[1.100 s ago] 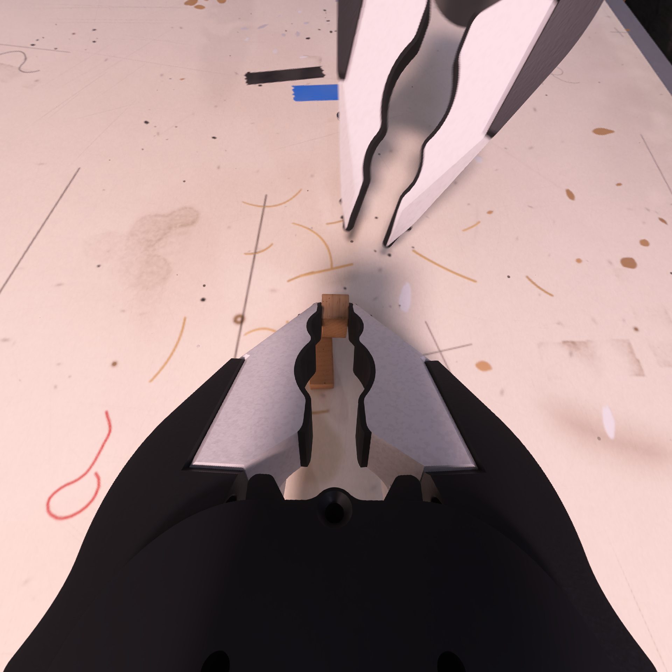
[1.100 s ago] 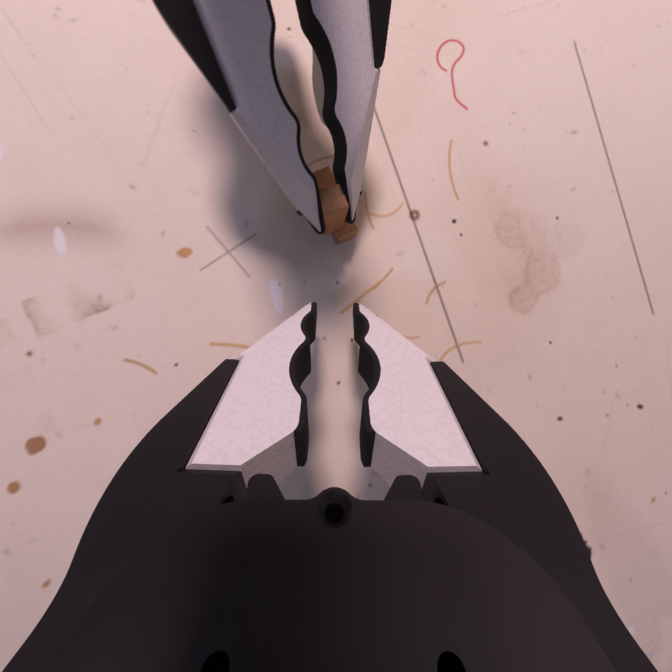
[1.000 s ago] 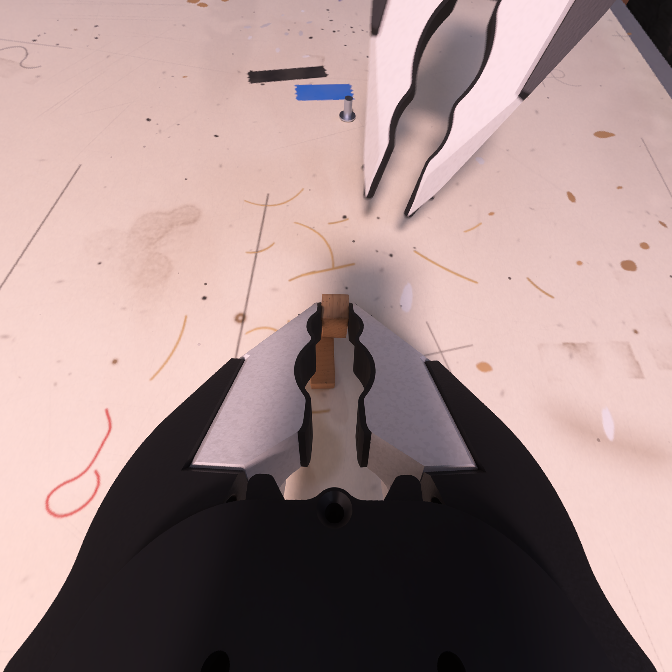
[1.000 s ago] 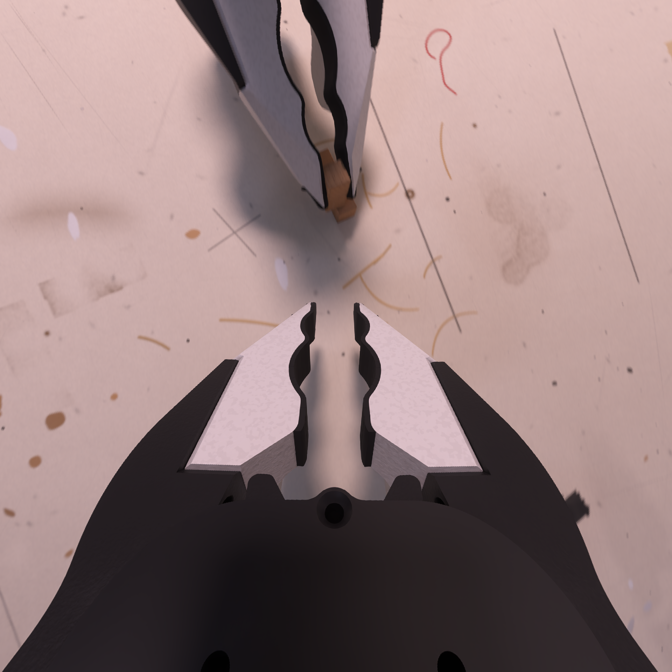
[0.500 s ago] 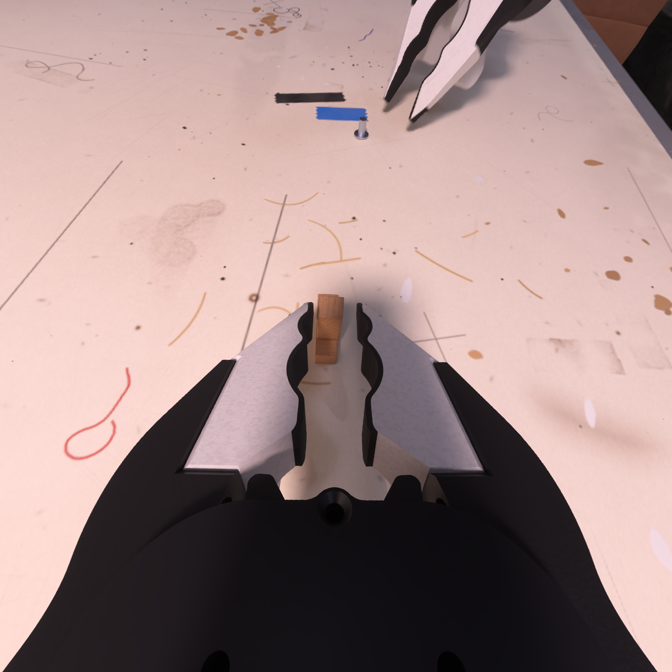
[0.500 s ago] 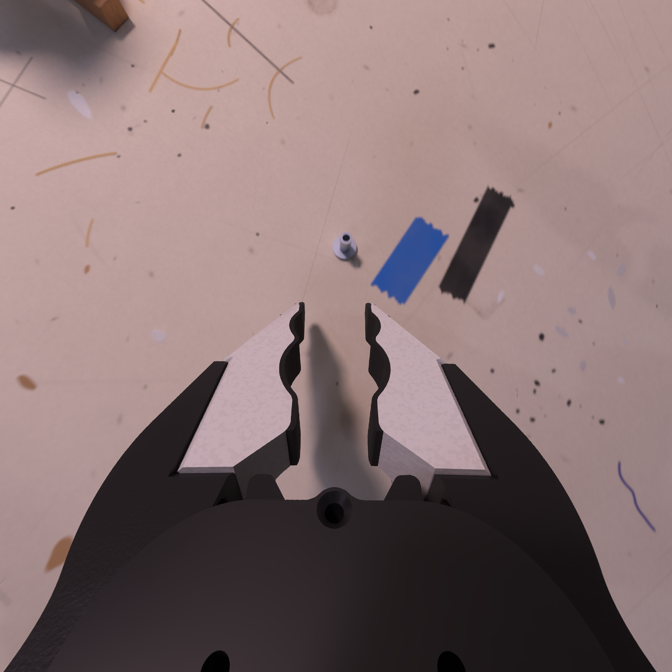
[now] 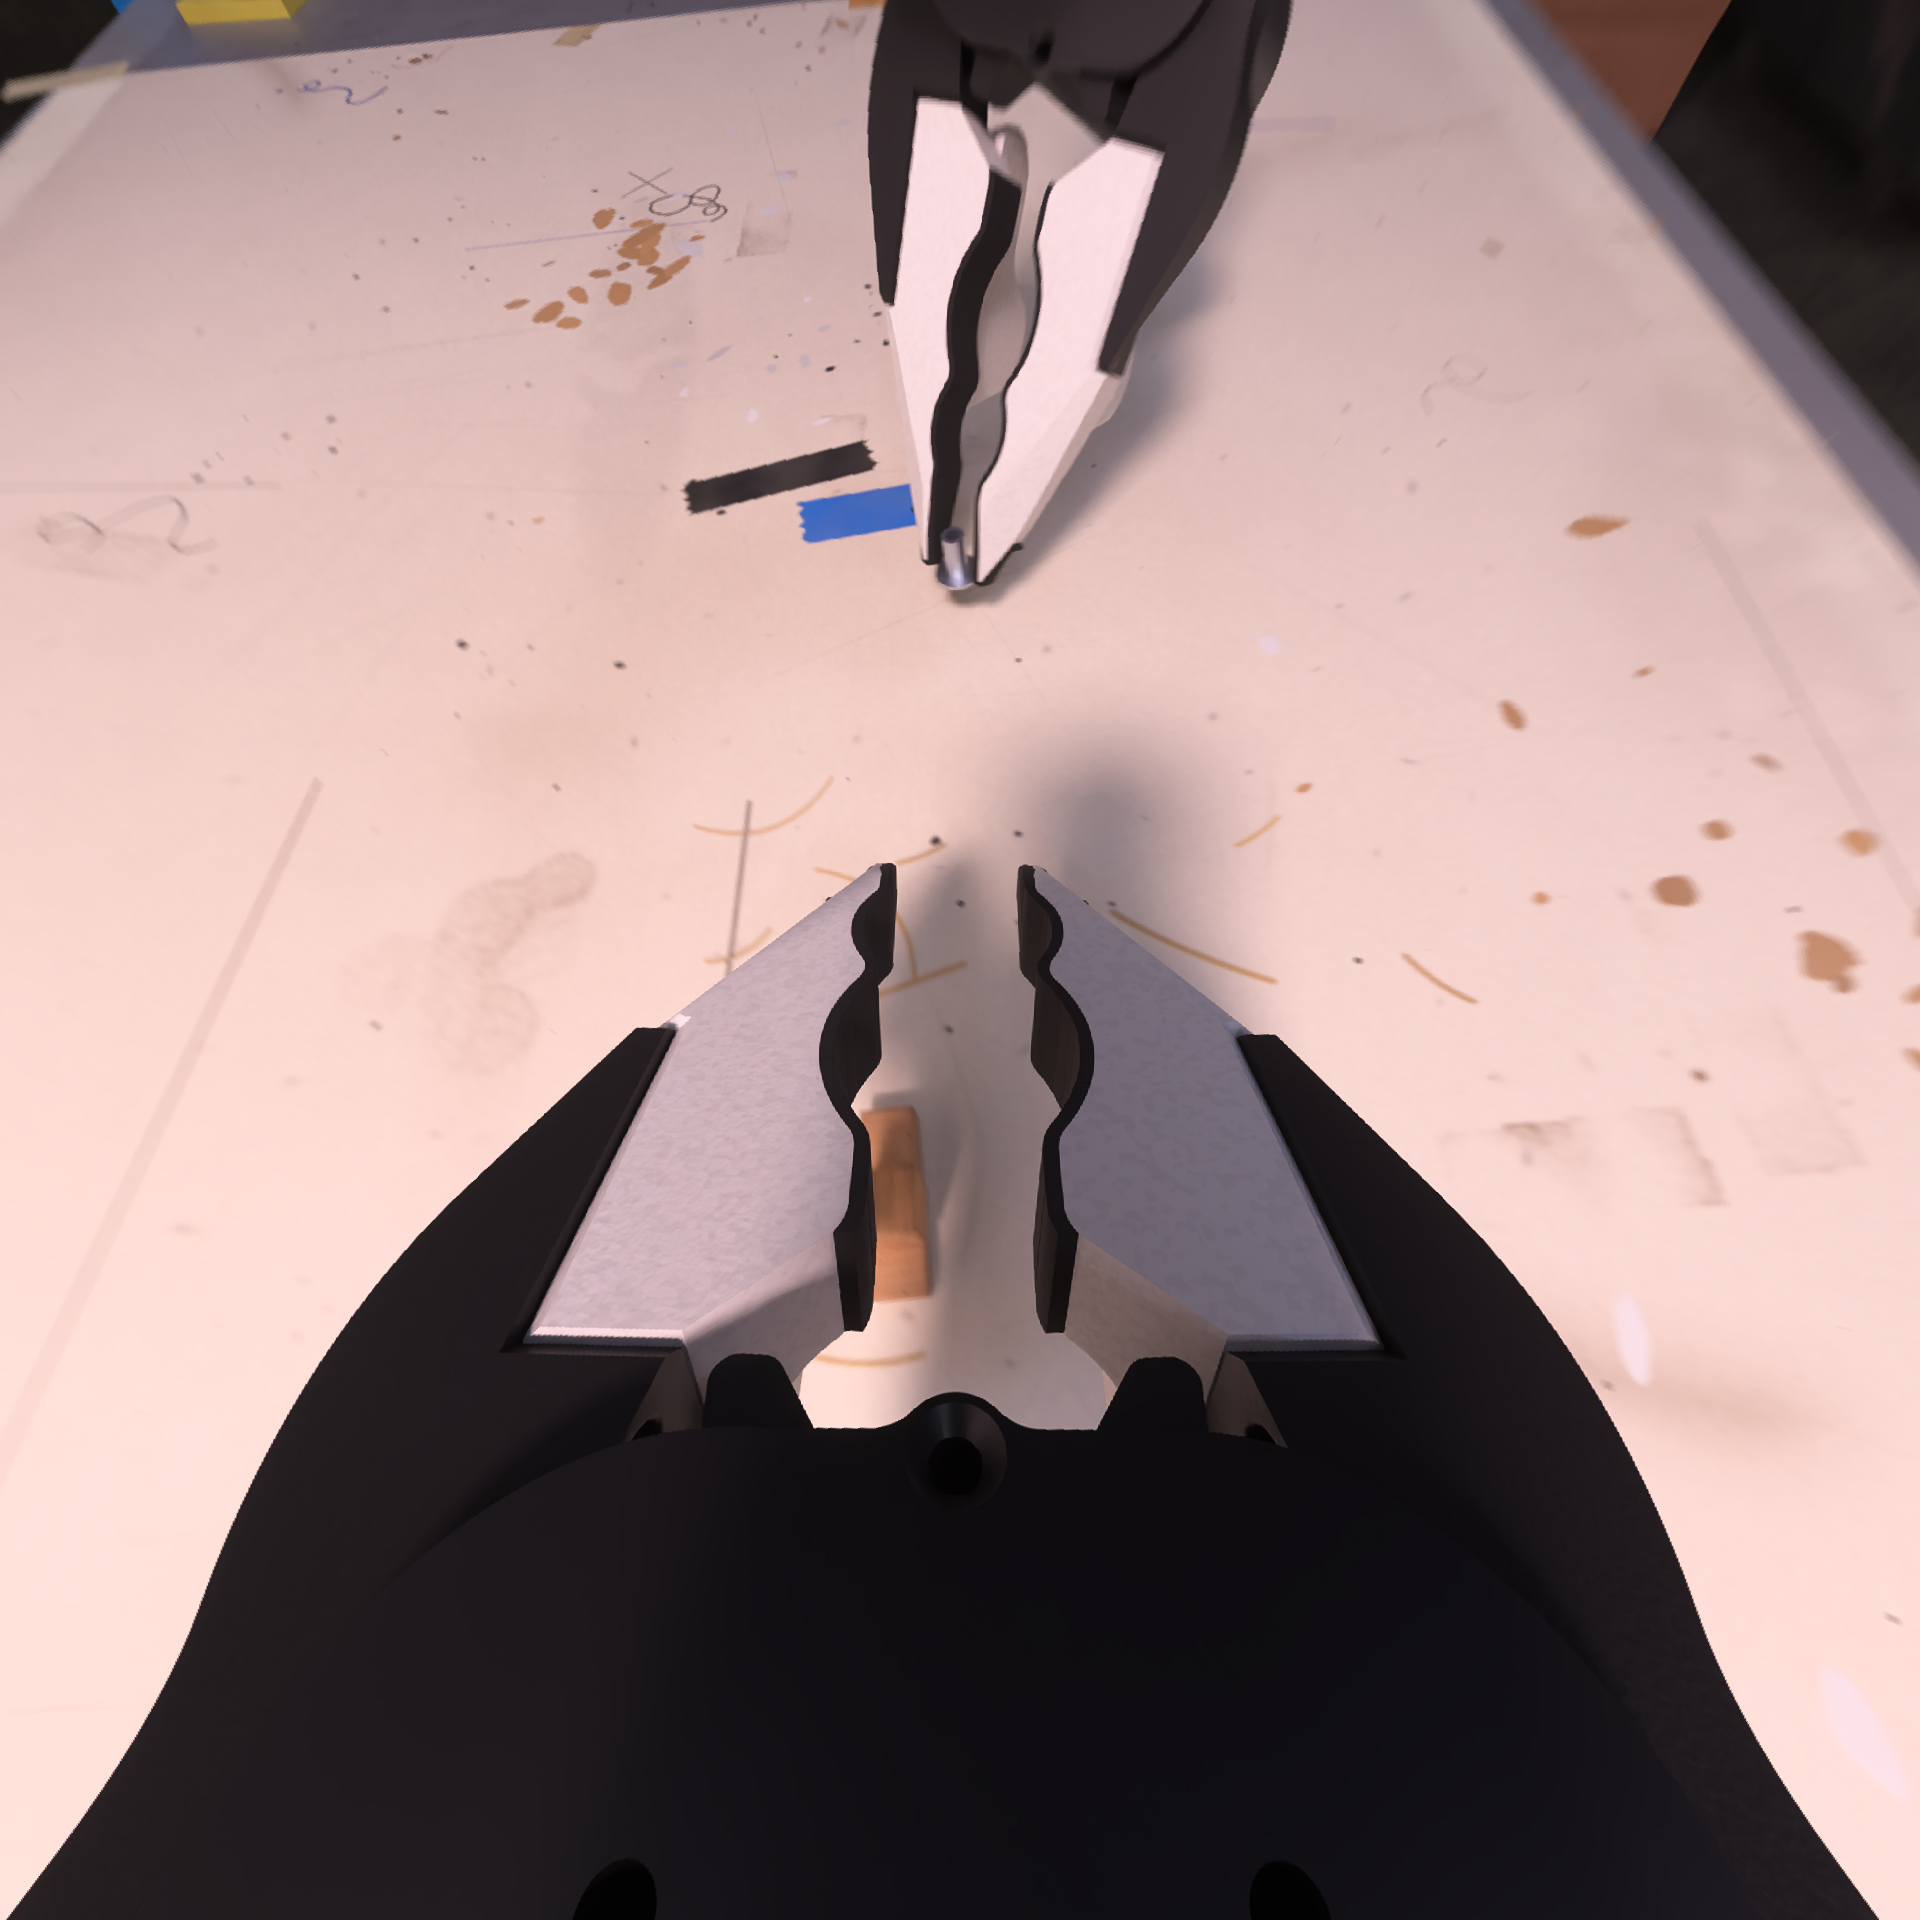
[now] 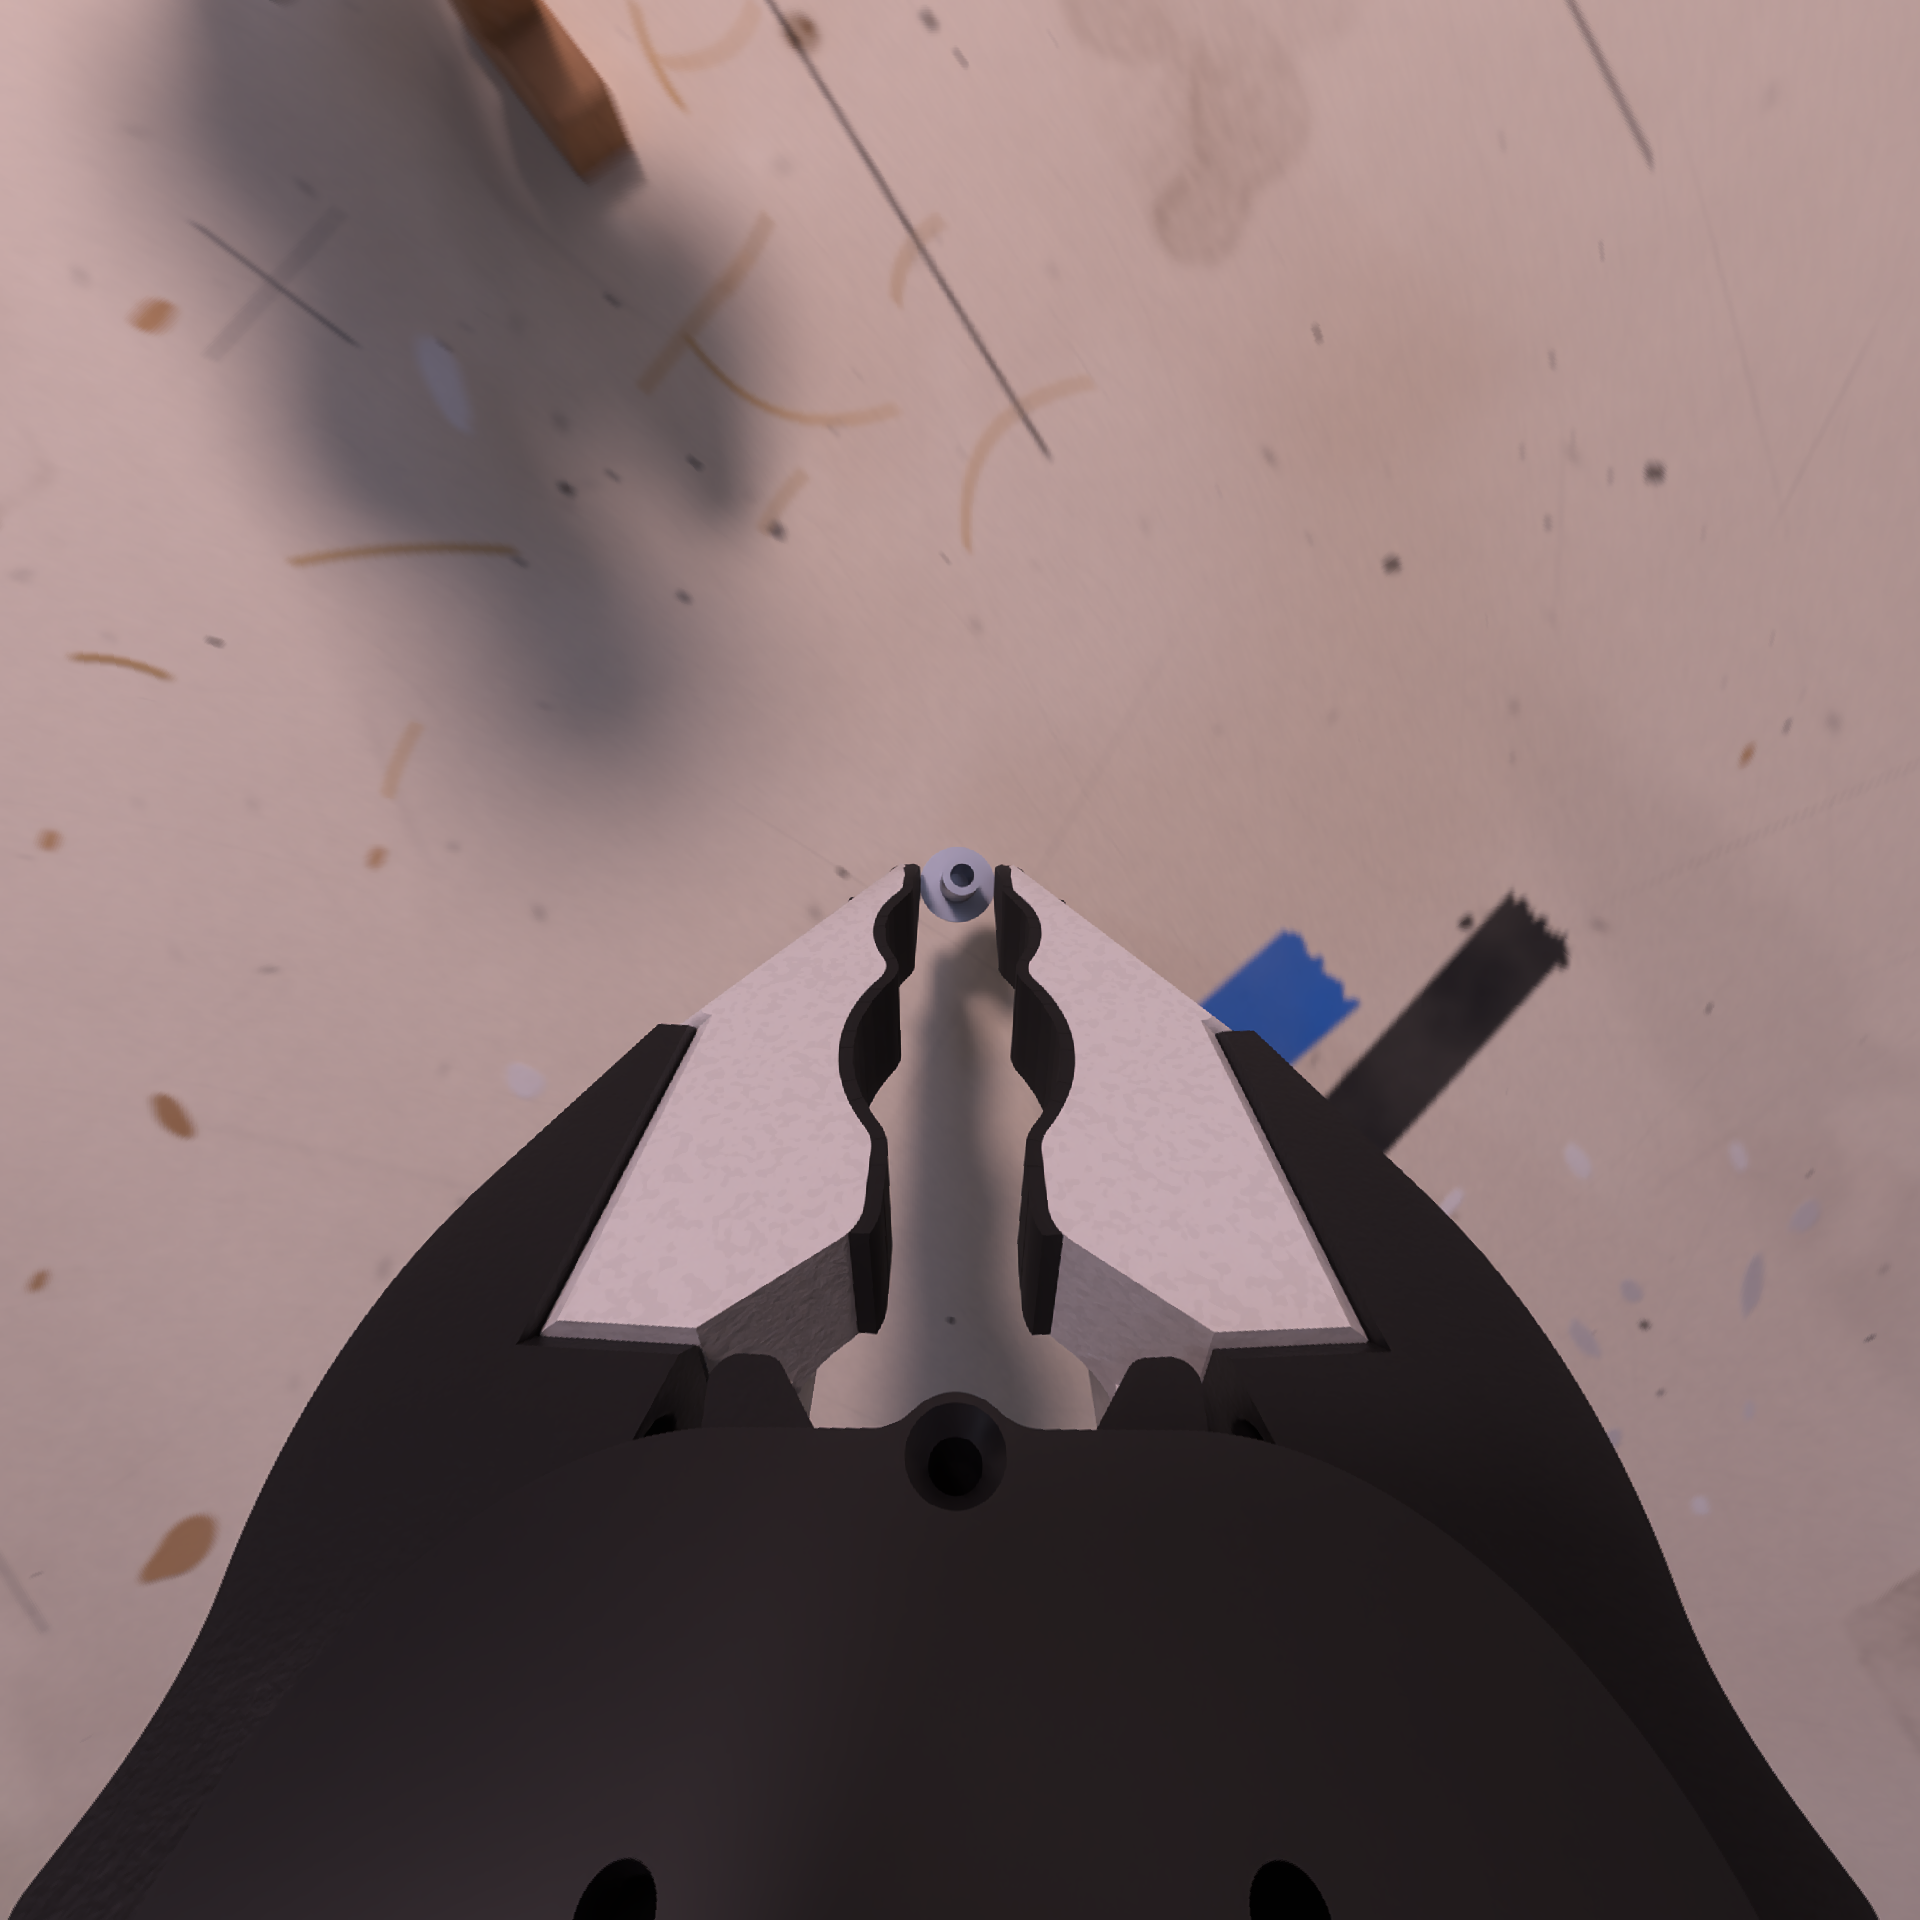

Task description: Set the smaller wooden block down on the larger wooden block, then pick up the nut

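The smaller wooden block (image 7: 891,1138) rests on the larger wooden block (image 7: 902,1252), both seen low between my left gripper's fingers. My left gripper (image 7: 954,878) is open and empty, raised above the stack. The blocks also show at the top left of the right wrist view (image 8: 566,99). The small grey nut (image 8: 958,894) stands on the table between my right gripper's fingertips. My right gripper (image 8: 958,883) is shut on it, jaws touching its sides. In the left wrist view the right gripper (image 7: 966,561) points down at the nut (image 7: 951,569).
A blue tape strip (image 7: 857,514) and a black tape strip (image 7: 779,478) lie just beside the nut; both also show in the right wrist view, blue (image 8: 1283,997) and black (image 8: 1455,1018). The table's edge (image 7: 1714,270) runs along the right.
My left gripper opened, let go of the smaller block on the larger one and rose. My right gripper moved away from the blocks to the nut and closed on it.
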Controlling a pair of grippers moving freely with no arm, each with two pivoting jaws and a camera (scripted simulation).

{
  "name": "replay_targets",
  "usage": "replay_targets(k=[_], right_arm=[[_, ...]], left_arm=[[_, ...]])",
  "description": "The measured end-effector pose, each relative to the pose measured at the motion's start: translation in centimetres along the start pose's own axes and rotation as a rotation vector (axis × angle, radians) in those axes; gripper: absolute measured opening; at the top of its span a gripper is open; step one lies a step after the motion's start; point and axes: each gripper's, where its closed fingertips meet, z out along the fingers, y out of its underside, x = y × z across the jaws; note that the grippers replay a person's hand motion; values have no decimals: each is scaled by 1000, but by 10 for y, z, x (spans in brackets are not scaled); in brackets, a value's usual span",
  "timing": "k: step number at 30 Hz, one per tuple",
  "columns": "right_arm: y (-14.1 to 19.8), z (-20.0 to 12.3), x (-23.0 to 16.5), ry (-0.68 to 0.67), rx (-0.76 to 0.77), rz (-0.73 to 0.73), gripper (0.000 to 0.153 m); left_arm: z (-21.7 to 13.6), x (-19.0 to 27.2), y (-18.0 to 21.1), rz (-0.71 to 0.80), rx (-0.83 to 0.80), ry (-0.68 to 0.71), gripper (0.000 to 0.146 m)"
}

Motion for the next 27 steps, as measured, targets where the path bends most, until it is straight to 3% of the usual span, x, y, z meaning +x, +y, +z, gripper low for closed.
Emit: replay_targets(k=[3, 5, 9, 13, 20, 24, 27], right_arm=[[-26, -11, -15, 13, 21, -62, 14], [-47, -19, -26, -3, 119, -74, 14], [-92, -31, -56, -141, 458, -73, 14], [-114, -26, -72, -208, 593, -62, 14], [-116, -19, -74, -207, 590, -55, 14], [-91, -19, -44, -61, 498, -19, 14], [-65, -19, -23, -12, 432, 41, 14]], left_arm=[[9, -6, -7, 84, -77, -45, 21], [10, -5, -6, 71, -111, -37, 22], [3, 6, -17, 23, 5, 5, 20], [-4, 8, -30, 3, 72, -5, 18], [-17, 6, -26, -22, 83, -12, 12], [-26, -25, 11, -77, -38, -133, 17], [-20, -30, 40, -227, -119, -54, 30]])
